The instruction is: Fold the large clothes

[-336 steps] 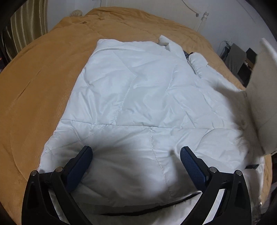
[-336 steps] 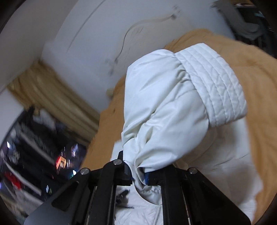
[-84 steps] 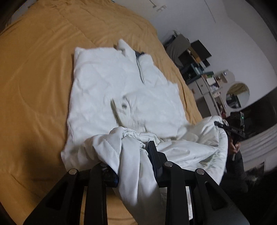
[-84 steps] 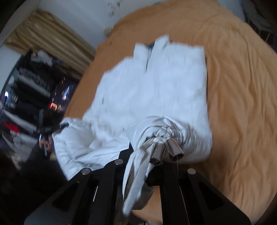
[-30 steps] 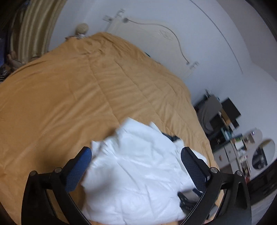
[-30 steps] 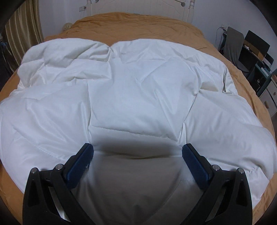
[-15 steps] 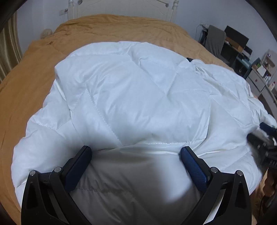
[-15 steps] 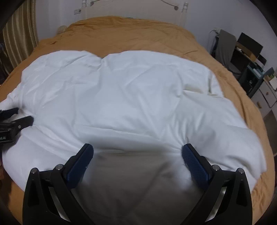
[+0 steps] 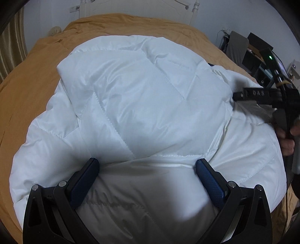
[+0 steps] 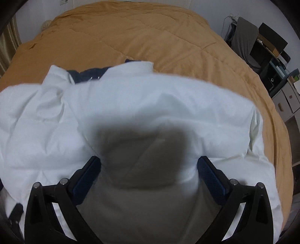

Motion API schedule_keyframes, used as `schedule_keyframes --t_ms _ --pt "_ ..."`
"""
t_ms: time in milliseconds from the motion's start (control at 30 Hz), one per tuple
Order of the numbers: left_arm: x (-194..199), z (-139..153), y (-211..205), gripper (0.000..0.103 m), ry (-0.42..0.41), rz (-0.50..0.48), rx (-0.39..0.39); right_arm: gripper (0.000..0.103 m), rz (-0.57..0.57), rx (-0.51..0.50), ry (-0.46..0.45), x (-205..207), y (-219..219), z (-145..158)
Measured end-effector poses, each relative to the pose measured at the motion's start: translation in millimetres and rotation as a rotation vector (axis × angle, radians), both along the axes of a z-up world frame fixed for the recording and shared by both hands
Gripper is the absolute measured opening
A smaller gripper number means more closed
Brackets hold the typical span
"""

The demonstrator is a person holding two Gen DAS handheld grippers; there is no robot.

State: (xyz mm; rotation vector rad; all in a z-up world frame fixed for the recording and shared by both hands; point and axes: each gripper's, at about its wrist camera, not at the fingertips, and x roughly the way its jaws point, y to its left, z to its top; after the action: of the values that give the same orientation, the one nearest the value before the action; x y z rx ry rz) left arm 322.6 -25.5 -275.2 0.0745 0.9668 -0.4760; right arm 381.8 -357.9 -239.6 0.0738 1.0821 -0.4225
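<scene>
Lying folded near the foot edge of a bed (image 9: 131, 26) covered by a mustard quilt, a white padded jacket (image 9: 142, 105) has its collar and dark lining (image 10: 88, 74) pointing toward the white headboard (image 9: 138, 7). The left gripper (image 9: 147, 173) hovers just above the jacket's near half, jaws spread wide and grasping nothing. The right gripper (image 10: 148, 172) is likewise released over the garment's right side, its blue pads (image 10: 211, 180) framing shadowed fabric.
</scene>
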Motion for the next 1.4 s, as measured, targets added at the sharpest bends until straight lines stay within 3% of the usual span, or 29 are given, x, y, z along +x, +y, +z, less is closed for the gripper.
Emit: schedule_keyframes --t_ms 100,167,267,367,467,533,633,700,767,833,933,1067,1100,1167,1233,1333,1400 --pt "-1 0 0 0.103 -0.005 0.000 0.001 0.103 -0.082 0.013 0.011 20 -31 3" --pt "-1 1 1 0.103 0.002 -0.002 0.000 0.101 -0.128 0.033 -0.016 11 -47 15" --pt "1 3 4 0.103 0.013 -0.008 -0.007 0.098 -0.097 0.092 -0.119 -40 -44 45" --pt "4 10 8 0.103 0.019 -0.008 -0.007 0.100 0.000 0.054 -0.184 -107 -20 62" --pt "5 30 15 0.102 0.033 0.044 0.004 0.103 0.082 -0.041 -0.098 -153 2 35" --pt "10 51 19 0.103 0.030 0.085 -0.053 0.103 0.113 -0.063 -0.054 -158 4 10" --pt "29 79 -1 0.103 0.007 0.074 -0.095 0.103 0.079 -0.022 -0.108 -159 0 -3" --pt "48 84 -31 0.103 -0.033 0.053 -0.036 0.103 0.064 0.001 -0.103 -154 -3 -5" --pt "78 65 -62 0.103 -0.021 0.051 0.132 0.103 0.065 0.010 -0.095 -152 -5 -6" --pt "101 32 -68 0.103 0.031 0.116 0.281 0.103 0.066 0.012 -0.102 -153 -9 -7" --pt "112 16 -31 0.103 0.075 0.183 0.154 0.103 0.071 0.004 -0.110 -162 -10 -8" --pt "117 13 20 0.103 0.014 0.266 0.210 0.103 0.041 0.010 -0.117 -170 -20 -3" --pt "121 11 37 0.103 0.045 0.303 0.176 0.103 0.028 0.003 -0.119 -172 -24 -2" --pt "130 0 80 0.103 0.176 0.394 0.010 0.103 -0.007 -0.014 -0.124 -178 -33 1" --pt "131 0 105 0.103 0.240 0.462 -0.096 0.102 -0.050 -0.020 -0.133 -183 -40 9" --pt "123 37 104 0.101 0.155 0.510 -0.086 0.102 -0.071 -0.029 -0.206 -173 -39 40" --pt "121 71 80 0.103 0.064 0.437 -0.093 0.103 -0.039 0.009 -0.213 -144 -33 54"
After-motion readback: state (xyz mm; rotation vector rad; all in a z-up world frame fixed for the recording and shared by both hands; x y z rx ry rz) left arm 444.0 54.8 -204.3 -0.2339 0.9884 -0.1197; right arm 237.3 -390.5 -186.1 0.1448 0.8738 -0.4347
